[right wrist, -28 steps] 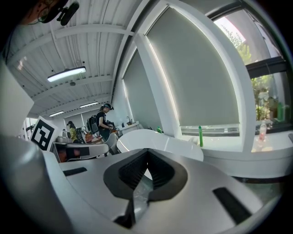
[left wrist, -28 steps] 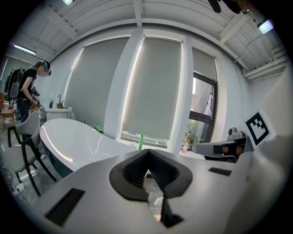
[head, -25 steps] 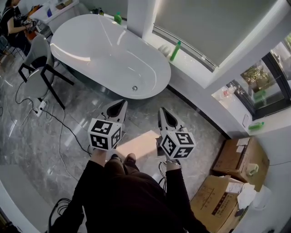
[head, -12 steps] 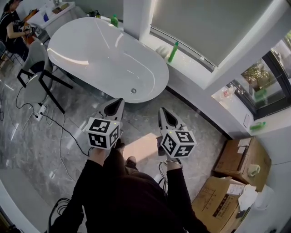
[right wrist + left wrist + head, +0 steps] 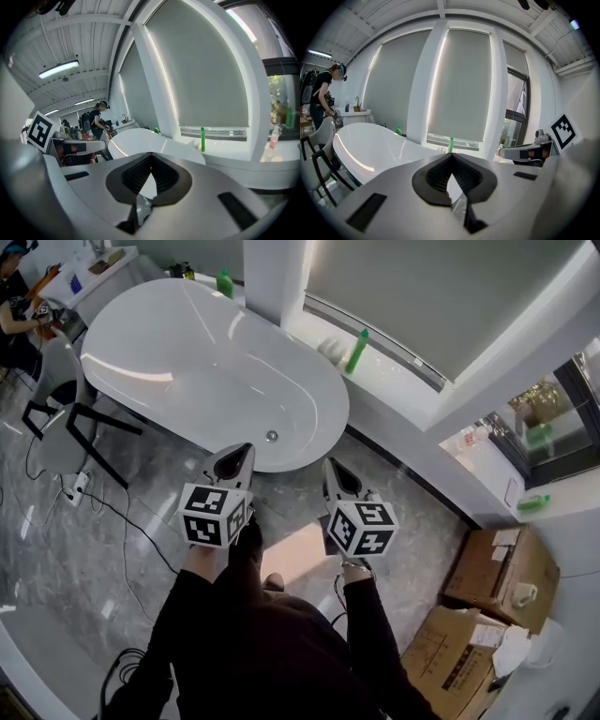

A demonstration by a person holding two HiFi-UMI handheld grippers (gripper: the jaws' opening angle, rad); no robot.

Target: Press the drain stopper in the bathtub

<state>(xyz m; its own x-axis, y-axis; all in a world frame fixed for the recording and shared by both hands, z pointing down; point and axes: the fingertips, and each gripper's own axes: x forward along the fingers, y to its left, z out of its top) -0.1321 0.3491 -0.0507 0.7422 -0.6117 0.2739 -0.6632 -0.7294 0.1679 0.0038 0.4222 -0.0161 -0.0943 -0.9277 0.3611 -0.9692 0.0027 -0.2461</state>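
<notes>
Bathtub [image 5: 187, 343] ahead, stopper [image 5: 272, 436] untouched; left gripper [image 5: 246, 449], right gripper [image 5: 328, 465] side by side, fingers [image 5: 433, 178] clenched.

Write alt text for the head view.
A person holds the left tongs and right tongs, both shut and empty, over the floor just short of a white bathtub; its drain stopper sits at the near end.

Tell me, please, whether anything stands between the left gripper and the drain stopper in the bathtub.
Nothing loose does. Only the near rim of the bathtub lies between the left gripper and the drain stopper; the gripper, shut and empty, may have to go over it.
</notes>
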